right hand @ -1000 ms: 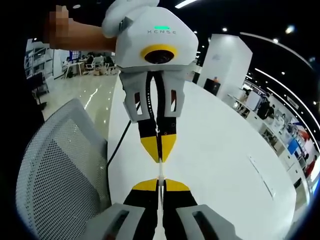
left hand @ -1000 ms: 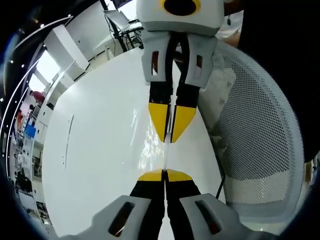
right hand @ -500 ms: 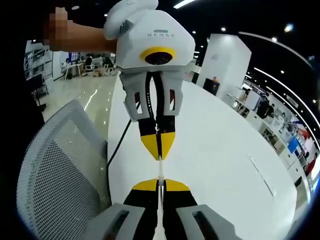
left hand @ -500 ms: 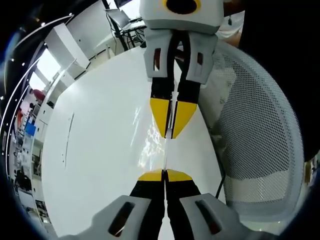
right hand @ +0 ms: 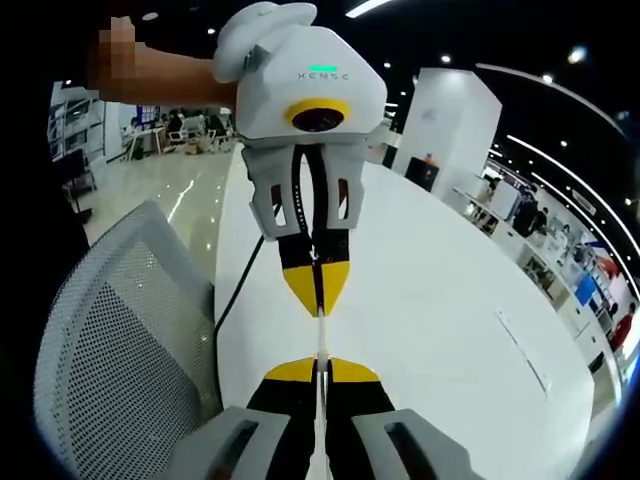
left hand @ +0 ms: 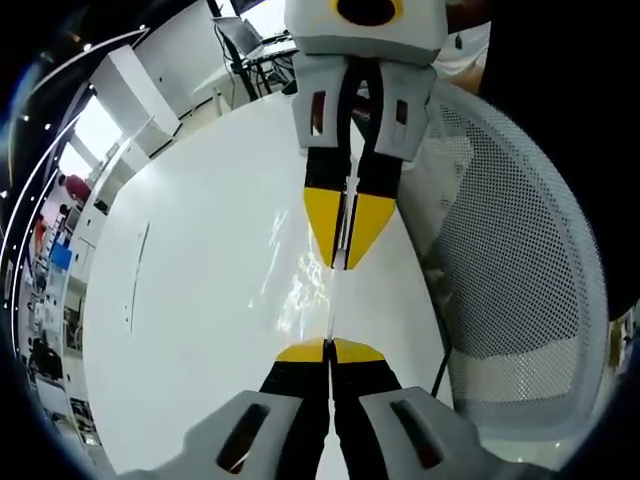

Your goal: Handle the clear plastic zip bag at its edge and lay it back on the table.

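Left gripper is pinching one end of the clear plastic zip bag, yellow tips closed together on its edge. Right gripper is doing the same at the opposite end, jaws closed on the thin strip of film. The two tools are facing each other tip to tip, each appearing at the far side of the other's view. The bag is hanging stretched between them, seen edge-on as a bright line, above the white table near its right edge as the left gripper view shows it. Glints on the tabletop just left of the line may be the bag's body or its reflection; cannot tell whether film is touching the surface.

A grey mesh chair is standing just beside that table edge, with a black cable running between chair and table.

Judgement on the step: bag is being held taut for laying down. To do it well, both ends should be lowering level and together, keeping light tension so the film is settling flat rather than folding, and staying inboard of the table edge before either pinch is releasing.

Writing: right gripper view shows small lettering on the left tool's white housing, reading roughly "XENSE"; uncertain.
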Demonstrator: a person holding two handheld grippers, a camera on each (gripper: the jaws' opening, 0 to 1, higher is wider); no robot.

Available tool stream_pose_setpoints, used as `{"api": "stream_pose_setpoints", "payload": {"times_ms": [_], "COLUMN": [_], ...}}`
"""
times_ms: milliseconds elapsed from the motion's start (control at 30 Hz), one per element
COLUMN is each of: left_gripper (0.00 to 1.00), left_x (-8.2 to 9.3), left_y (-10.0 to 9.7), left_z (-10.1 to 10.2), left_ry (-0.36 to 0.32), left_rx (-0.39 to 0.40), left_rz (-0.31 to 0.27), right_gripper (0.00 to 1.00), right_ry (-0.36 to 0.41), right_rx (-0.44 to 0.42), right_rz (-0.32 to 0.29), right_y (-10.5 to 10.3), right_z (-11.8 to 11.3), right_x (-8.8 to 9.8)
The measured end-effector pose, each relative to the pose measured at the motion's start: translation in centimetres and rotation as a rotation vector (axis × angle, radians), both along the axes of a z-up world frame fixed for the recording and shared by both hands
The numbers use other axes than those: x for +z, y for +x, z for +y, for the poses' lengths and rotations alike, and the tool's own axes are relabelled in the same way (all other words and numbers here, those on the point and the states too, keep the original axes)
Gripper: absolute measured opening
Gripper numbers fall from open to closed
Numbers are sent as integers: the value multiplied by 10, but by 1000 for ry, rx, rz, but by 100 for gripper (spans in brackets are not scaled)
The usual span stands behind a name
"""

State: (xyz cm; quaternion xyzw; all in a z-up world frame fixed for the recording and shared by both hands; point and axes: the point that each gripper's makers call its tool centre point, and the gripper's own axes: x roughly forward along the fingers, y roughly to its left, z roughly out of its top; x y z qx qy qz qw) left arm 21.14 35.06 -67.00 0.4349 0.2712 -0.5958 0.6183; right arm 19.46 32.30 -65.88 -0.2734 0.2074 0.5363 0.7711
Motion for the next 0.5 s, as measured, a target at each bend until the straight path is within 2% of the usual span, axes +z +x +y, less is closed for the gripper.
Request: {"api": "stream_pose_setpoints", "payload": {"times_ms": [500], "left_gripper": [0], "left_x": [-1], "left_y": [3], "left_z": [6], "left_ry": [8], "left_rx": [5], "left_rz": [-8], "right_gripper": [0], "right_ry": [4], "right_rx": [-7], "right_rz": [-3], "right_y": [0], "right_z": [-3], "right_x": [1]}}
